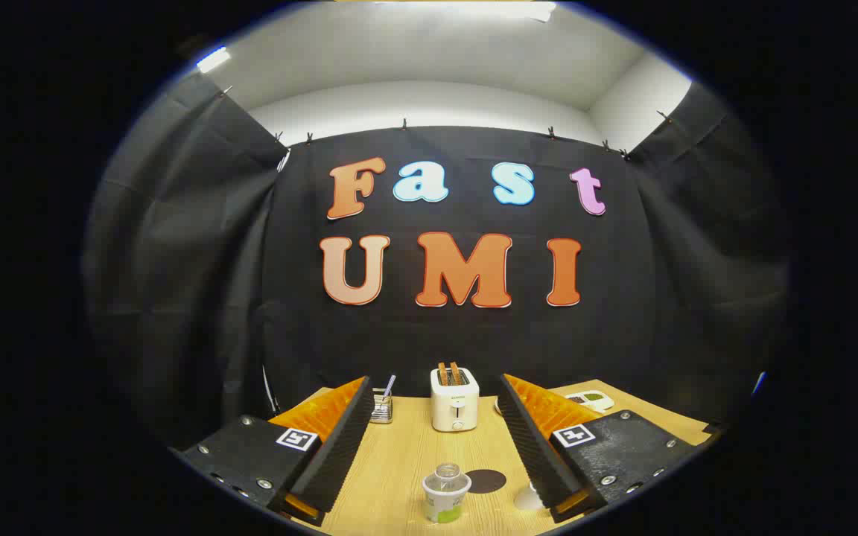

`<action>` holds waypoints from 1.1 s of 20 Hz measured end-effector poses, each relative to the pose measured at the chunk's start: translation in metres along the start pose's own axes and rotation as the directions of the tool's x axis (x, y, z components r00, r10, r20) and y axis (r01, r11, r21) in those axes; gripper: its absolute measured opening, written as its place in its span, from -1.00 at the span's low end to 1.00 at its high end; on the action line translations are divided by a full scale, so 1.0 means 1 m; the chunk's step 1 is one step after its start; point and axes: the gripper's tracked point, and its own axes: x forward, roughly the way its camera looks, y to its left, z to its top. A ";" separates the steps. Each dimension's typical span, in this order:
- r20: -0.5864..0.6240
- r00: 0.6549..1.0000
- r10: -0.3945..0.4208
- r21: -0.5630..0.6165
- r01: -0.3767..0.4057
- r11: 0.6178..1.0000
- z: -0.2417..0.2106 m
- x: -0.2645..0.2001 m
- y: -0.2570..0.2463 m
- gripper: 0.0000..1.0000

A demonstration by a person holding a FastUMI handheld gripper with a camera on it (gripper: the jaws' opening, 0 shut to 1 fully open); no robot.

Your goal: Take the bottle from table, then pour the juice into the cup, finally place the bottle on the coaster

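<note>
So, biggest thing first: the wooden counter (414, 454) runs out ahead of the gripper (438, 439), whose 2 fingers are spread wide apart w/ nothing between them but open air. At the far end stands a white toaster (454, 399) w/ 2 slices poking up, and left of it a small metal holder (381, 407) w/ a utensil in it. Right of the toaster, beyond the right finger, lies a flat white gadget (590, 400), can't tell what exactly.

Nearer in, just ahead of and between the fingers, sits the bottle (445, 493): clear plastic, short, white-and-green label round its lower part, seen from above so the neck shows. Can't tell if it's capped. Just beside it on the right is the dark round coaster (485, 481), bare. Something pale sits by the right finger's base (529, 497), prob. the cup, mostly hidden.

Handling, my guess: light, thin-walled, bit slick, will dent if squeezed hard. Best hold is mid-body over the label, below the shoulder, fingers either side, so it tips w/o slipping.
</note>
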 end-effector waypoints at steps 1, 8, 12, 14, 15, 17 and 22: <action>-0.001 1.000 0.000 0.017 0.000 1.000 0.003 0.001 0.000 0.97; -0.019 1.000 -0.002 0.048 0.003 0.999 0.004 0.005 -0.002 0.97; -0.035 0.999 -0.014 0.013 0.014 1.000 -0.003 0.011 -0.003 0.97; -0.044 0.999 -0.017 0.004 0.017 1.000 -0.005 0.014 -0.001 0.97; -0.047 0.999 -0.016 0.005 0.017 1.000 -0.006 0.014 0.000 0.97; -0.052 0.999 -0.016 0.003 0.016 1.000 -0.009 0.016 0.002 0.97; -0.071 0.997 -0.027 0.002 0.027 1.000 -0.018 0.020 0.000 0.98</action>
